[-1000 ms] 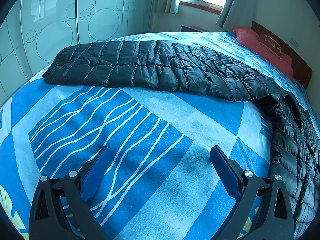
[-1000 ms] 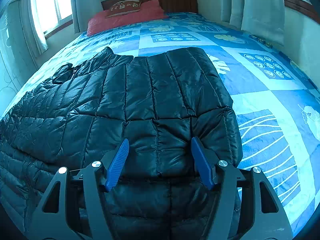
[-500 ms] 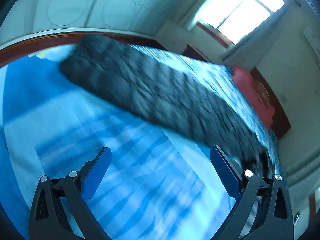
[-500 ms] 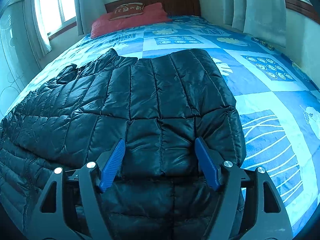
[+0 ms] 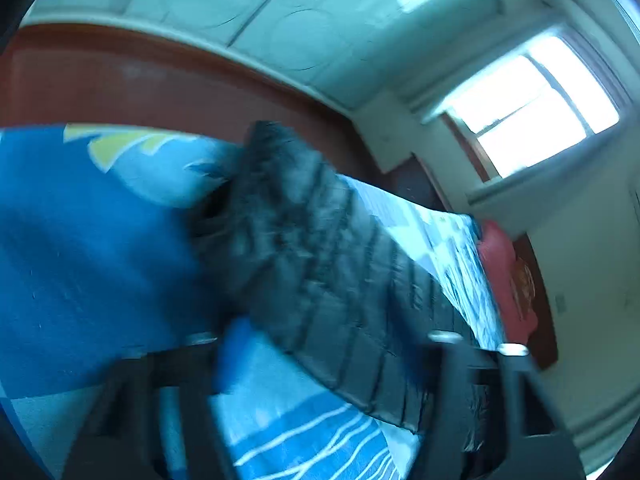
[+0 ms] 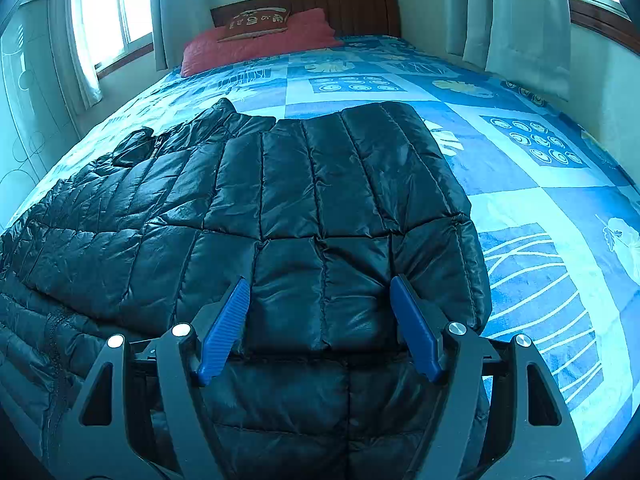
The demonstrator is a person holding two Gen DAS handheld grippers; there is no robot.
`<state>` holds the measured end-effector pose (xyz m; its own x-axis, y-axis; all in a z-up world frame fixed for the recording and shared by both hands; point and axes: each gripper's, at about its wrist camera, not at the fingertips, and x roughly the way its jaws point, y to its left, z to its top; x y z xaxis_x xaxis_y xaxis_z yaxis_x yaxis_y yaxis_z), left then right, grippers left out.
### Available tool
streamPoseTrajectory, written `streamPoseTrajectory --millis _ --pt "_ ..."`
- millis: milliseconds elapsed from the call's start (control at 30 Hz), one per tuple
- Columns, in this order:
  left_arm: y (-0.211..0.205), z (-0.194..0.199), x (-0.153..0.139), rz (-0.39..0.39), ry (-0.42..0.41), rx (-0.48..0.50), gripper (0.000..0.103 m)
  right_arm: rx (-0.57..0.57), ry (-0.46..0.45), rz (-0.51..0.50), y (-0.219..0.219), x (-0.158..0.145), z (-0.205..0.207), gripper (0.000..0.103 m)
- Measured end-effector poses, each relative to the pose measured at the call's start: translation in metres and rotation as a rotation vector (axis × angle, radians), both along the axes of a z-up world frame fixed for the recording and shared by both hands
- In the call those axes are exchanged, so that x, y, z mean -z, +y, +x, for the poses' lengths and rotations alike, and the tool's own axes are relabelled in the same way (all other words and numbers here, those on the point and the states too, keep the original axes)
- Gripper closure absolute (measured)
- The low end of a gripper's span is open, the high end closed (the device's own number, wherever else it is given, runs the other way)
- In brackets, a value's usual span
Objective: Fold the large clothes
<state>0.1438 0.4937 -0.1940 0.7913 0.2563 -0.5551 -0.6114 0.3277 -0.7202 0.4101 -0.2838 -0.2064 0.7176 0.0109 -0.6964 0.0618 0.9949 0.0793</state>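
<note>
Our right gripper (image 6: 320, 320) hovers with jaws spread over one black quilted jacket (image 6: 280, 208) lying across the blue patterned bed (image 6: 540, 208). Our left gripper (image 5: 320, 364), blurred, has just been narrowing beside the jacket's sleeve; whether it grips we cannot tell. One red pillow (image 6: 256, 46) lies at the headboard.

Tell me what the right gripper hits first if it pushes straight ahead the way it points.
Most likely the black quilted jacket: the right gripper points down at its folded panel, open jaws straddling it.
</note>
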Motion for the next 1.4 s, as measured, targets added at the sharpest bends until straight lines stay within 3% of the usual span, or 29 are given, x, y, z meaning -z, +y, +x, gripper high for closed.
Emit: streamPoseTrajectory --millis 67,133,233,467,600,767,1167,1400 --pt "0.004 -0.005 0.002 -0.019 -0.031 -0.04 0.064 0.0 -0.002 0.002 0.0 0.0 0.0 0.031" --pt "0.008 -0.003 0.0 -0.002 -0.013 -0.055 0.081 -0.001 -0.005 0.005 -0.001 -0.001 0.0 0.031" --pt "0.007 0.001 -0.007 0.043 0.022 -0.067 0.094 -0.001 -0.007 0.007 -0.002 -0.001 0.0 0.031" --pt "-0.039 0.033 -0.065 0.263 0.008 0.031 0.096 0.001 -0.017 0.022 -0.004 -0.002 -0.001 0.031" --pt "-0.1 0.076 -0.101 0.361 -0.03 0.196 0.096 0.002 -0.021 0.032 -0.004 -0.002 -0.002 0.031" --pt "-0.186 0.122 -0.12 0.426 -0.047 0.387 0.096 0.0 -0.028 0.055 -0.007 -0.001 -0.002 0.031" --pt "-0.406 0.208 -0.121 0.494 -0.053 0.795 0.096 -0.004 -0.04 0.102 -0.011 0.0 -0.003 0.031" --pt "-0.492 0.228 -0.079 0.522 0.037 0.96 0.096 -0.008 -0.044 0.133 -0.014 0.001 -0.003 0.03"
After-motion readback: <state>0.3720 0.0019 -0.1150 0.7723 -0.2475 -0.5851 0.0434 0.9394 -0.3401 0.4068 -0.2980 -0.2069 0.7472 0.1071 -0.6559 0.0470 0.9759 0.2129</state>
